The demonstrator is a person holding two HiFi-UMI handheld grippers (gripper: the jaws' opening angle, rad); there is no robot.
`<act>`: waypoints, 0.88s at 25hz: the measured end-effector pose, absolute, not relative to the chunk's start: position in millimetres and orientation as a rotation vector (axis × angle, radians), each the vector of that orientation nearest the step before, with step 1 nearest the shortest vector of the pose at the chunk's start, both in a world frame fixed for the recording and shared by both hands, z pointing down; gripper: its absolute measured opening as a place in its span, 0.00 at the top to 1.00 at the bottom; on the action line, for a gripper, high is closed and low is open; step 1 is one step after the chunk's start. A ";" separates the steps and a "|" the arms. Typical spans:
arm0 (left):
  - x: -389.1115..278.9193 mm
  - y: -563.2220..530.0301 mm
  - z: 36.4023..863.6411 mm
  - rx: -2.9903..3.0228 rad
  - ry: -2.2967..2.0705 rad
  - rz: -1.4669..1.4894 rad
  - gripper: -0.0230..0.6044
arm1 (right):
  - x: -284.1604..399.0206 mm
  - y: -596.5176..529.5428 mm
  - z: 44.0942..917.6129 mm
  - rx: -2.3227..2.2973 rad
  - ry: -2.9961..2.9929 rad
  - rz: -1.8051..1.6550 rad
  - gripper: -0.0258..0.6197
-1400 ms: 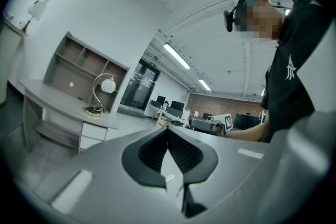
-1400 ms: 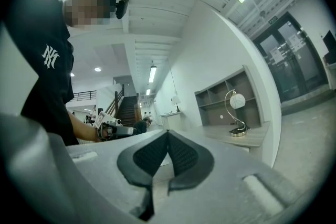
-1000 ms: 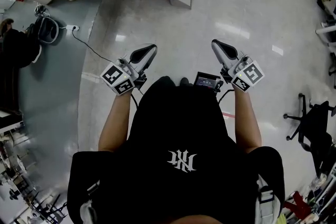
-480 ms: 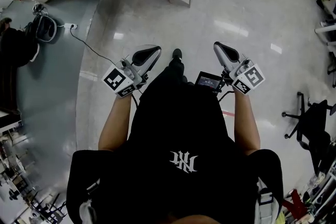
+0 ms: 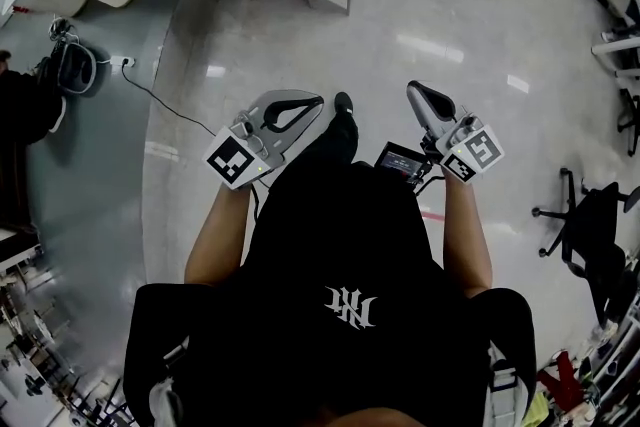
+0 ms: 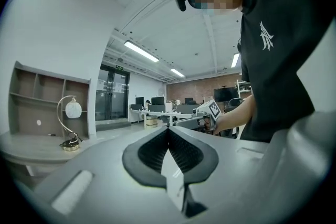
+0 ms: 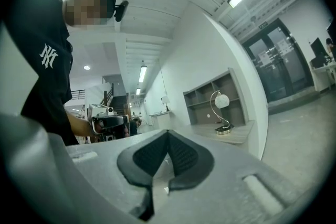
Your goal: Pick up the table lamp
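The fingers of my left gripper (image 6: 168, 129) are pressed tip to tip with nothing between them. Those of the right gripper (image 7: 168, 135) are closed the same way, also empty. Both point out level over the floor (image 5: 450, 25), each at roughly 12 o'clock from me.

The lamp (image 6: 73, 109) is well apart from both. It stands on a pale tabletop (image 6: 29, 148) in front of a grey shelf unit (image 6: 48, 96) against the wall. In the left gripper view it sits at about 9 o'clock from the fingertips, and in the right gripper view at about 2 o'clock. I judge it lies ahead, somewhere between the two hands.

Its long axis is upright: a round base, a thin curved stem, and a white globe hanging from the top.

Neither hand looks clearly nearer, though the left seems slightly better lined up. Whichever I use, the fingers must open before they reach the stem.
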State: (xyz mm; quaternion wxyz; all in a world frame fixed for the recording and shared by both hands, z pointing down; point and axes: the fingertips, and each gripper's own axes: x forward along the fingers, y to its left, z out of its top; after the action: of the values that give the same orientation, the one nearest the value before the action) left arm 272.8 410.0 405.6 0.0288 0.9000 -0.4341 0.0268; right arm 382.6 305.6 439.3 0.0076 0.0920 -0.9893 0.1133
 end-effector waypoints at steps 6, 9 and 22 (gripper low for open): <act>267.4 369.8 408.6 2.787 -1.310 0.079 0.96 | 381.6 270.7 444.6 0.309 -3.077 0.363 0.96; 261.0 349.2 411.3 2.800 -1.313 0.095 0.96 | 376.4 247.4 447.4 0.309 -3.066 0.360 0.96; 210.6 234.6 423.4 2.774 -1.348 0.081 0.96 | 294.6 125.2 432.2 0.186 -3.032 0.282 0.96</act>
State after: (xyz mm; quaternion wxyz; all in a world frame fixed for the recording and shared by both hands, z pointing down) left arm 210.6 234.6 423.4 0.0279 0.8987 -0.4368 0.0262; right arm 294.6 125.2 432.2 0.0453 0.0607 -0.9928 0.0924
